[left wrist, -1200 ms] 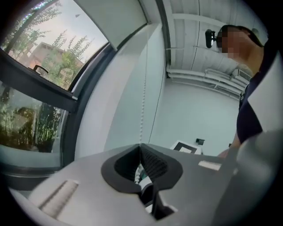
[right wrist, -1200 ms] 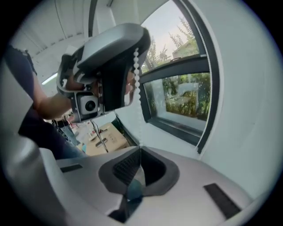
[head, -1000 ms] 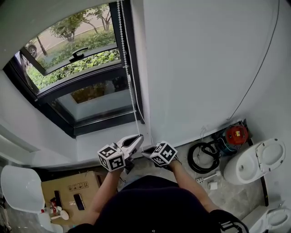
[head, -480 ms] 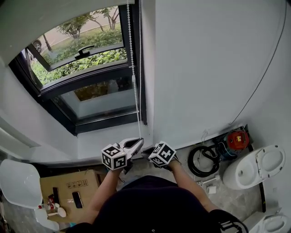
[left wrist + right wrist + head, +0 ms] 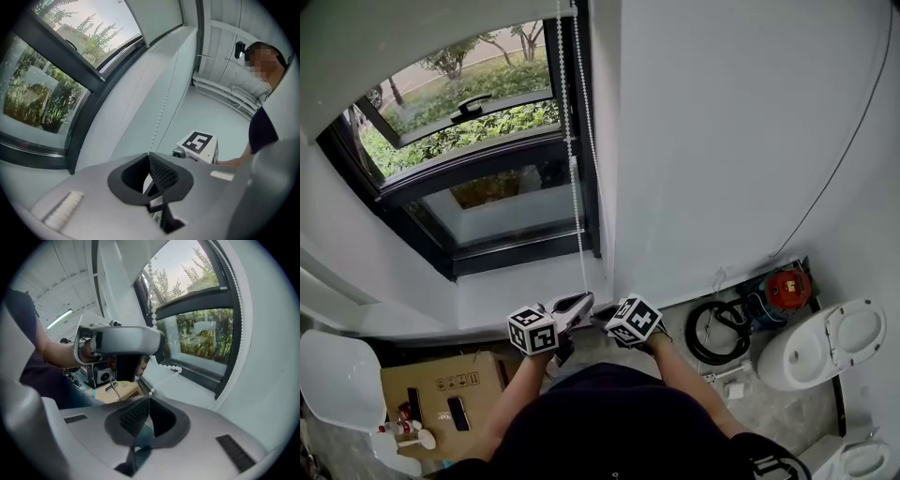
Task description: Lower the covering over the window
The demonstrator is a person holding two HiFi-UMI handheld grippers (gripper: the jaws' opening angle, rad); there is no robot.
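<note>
A white bead chain point(image 5: 573, 169) hangs down the right side of the dark-framed window point(image 5: 478, 178), whose glass is bare; no covering shows over it. My left gripper point(image 5: 579, 302) is below the sill, shut on the chain, which rises from its closed jaws point(image 5: 149, 155) as a line of beads point(image 5: 161, 110). My right gripper point(image 5: 598, 319) sits just beside it, jaws closed point(image 5: 149, 398), with a strand of the chain point(image 5: 171, 368) running into its tips. In the right gripper view the left gripper point(image 5: 124, 341) is close ahead.
The white sill point(image 5: 525, 281) lies under the window. On the floor are a cardboard box point(image 5: 441, 389) at the left, a black coiled hose point(image 5: 717, 323), a red device point(image 5: 787, 279) and a white toilet point(image 5: 825, 342) at the right. A white wall point(image 5: 722, 141) fills the right.
My left gripper has sunk a little with the chain in it. The right gripper has stayed where it was.
</note>
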